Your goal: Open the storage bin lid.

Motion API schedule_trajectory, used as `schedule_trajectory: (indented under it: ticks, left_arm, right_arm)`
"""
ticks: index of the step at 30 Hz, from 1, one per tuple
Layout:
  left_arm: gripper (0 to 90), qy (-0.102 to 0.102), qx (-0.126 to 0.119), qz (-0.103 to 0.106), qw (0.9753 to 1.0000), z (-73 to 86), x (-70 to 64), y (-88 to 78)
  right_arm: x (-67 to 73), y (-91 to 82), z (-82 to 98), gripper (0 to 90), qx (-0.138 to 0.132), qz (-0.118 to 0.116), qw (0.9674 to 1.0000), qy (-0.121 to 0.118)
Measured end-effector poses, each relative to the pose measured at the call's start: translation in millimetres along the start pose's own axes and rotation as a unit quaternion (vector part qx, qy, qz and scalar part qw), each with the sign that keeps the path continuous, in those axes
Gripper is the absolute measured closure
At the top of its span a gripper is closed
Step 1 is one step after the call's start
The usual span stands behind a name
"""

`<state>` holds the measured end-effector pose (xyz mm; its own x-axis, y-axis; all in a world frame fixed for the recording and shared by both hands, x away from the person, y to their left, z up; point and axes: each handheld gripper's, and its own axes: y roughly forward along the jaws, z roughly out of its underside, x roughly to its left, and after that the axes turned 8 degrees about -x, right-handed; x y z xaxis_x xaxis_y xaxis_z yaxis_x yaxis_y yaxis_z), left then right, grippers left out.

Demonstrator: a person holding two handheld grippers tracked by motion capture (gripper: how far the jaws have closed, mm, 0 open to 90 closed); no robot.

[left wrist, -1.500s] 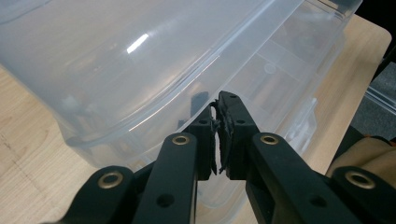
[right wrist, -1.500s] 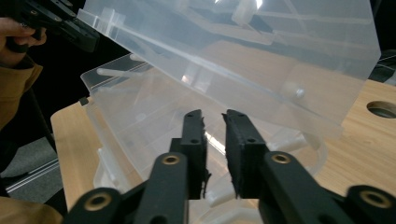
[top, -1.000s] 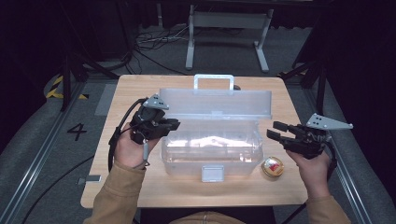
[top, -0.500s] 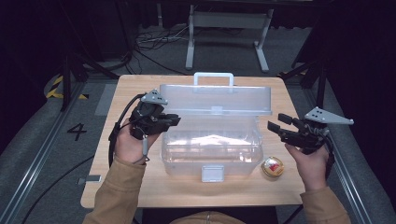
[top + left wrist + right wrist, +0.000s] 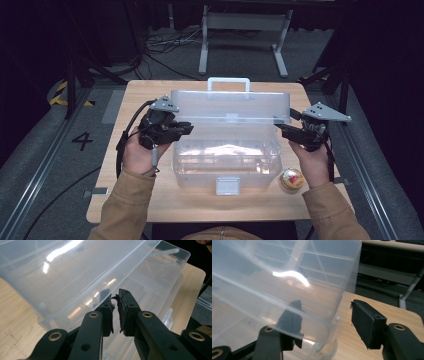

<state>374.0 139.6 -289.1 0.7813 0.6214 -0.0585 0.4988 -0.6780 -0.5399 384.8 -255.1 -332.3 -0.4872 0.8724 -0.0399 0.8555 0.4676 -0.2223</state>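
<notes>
Near the table's (image 5: 150, 210) front edge sits the clear box (image 5: 225, 165), a small round tin (image 5: 291, 178) beside it. Left claw (image 5: 186, 127) pinches the raised lid (image 5: 230, 106) narrowly, propping it; right claw (image 5: 281, 128), jaws apart and just opening, straddles the lid's other end.

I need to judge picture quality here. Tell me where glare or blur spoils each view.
High view: soft overall, dark surroundings, mild sheen on the clear box. Left gripper view: bright glare streaks on the lid, claw sharp. Right gripper view: a white glare curl on the lid, which veils one jaw; far background soft.
</notes>
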Motion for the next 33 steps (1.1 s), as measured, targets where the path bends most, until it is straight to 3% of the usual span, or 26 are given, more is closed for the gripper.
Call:
schedule_trajectory:
  ticks: [17, 21, 24, 25, 26, 28, 33]
  left_arm:
    - [76.3, 0.013, -0.004, 0.009, 0.9999, -0.3, -1.9, 1.3]
    - [73.4, 0.015, -0.003, 0.008, 0.9998, 0.5, -2.5, 0.7]
    - [72.6, 0.016, 0.001, 0.006, 0.9998, 1.5, -2.3, -0.4]
    - [72.5, 0.016, 0.001, 0.006, 0.9998, 1.5, -2.3, -0.4]
    - [72.5, 0.017, 0.001, 0.006, 0.9998, 1.9, -2.3, -0.8]
    - [72.2, 0.016, 0.001, 0.005, 0.9999, 3.0, -2.2, -2.6]
    - [71.2, 0.015, 0.002, 0.007, 0.9999, 6.7, -0.5, -8.3]
  right_arm:
    - [9.3, 13.1, 2.5, 59.5, -0.026, 0.066, 0.9975, -0.004]
    - [13.4, 13.4, 3.5, 65.6, -0.042, 0.095, 0.9946, -0.005]
    - [19.1, 14.0, 4.6, 72.4, -0.058, 0.128, 0.9899, -0.016]
    - [19.1, 14.0, 4.6, 72.4, -0.058, 0.128, 0.9899, -0.016]
    - [23.0, 15.4, 4.4, 74.7, -0.064, 0.149, 0.9867, -0.016]
    - [24.1, 17.2, 4.0, 76.1, -0.072, 0.158, 0.9847, -0.012]
    - [20.7, 18.9, 2.5, 77.5, -0.078, 0.157, 0.9845, -0.003]
